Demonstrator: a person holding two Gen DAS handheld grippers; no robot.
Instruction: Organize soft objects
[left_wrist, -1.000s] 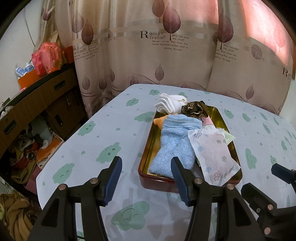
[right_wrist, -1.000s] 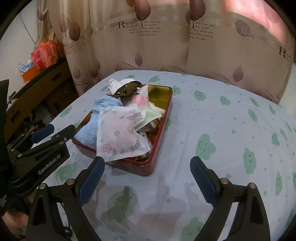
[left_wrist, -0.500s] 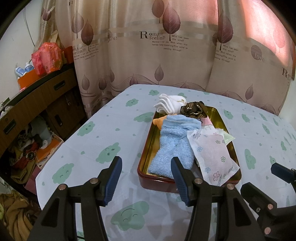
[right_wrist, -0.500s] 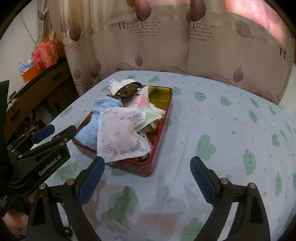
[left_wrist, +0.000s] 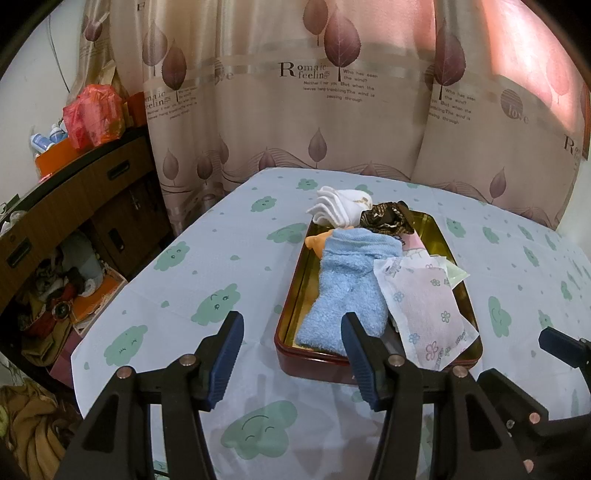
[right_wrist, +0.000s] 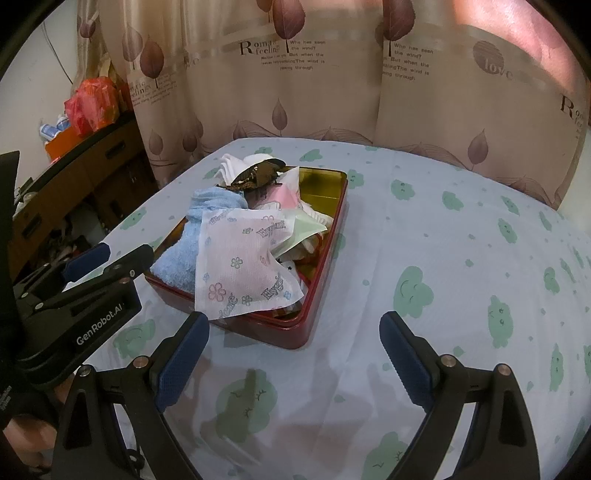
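A dark red tray (left_wrist: 317, 360) (right_wrist: 325, 280) with a gold inside sits on the table and holds soft things. In it lie a light blue towel (left_wrist: 347, 291) (right_wrist: 177, 258), a floral pink-and-white packet (left_wrist: 424, 310) (right_wrist: 243, 266), a white folded cloth (left_wrist: 338, 208) (right_wrist: 232, 164) at the far end, and a brown patterned piece (left_wrist: 386, 219) (right_wrist: 258, 173). My left gripper (left_wrist: 291, 354) is open and empty, just short of the tray's near left corner. My right gripper (right_wrist: 291, 354) is open and empty, near the tray's near right corner.
The table has a pale blue cloth with green cloud faces (right_wrist: 443, 258). A leaf-print curtain (left_wrist: 332, 103) hangs behind it. A wooden cabinet (left_wrist: 74, 206) with a red bag (left_wrist: 94, 114) stands at the left, with clutter on the floor (left_wrist: 55, 295).
Both grippers stay open and nearly still. The view has drifted only slightly relative to the tray.
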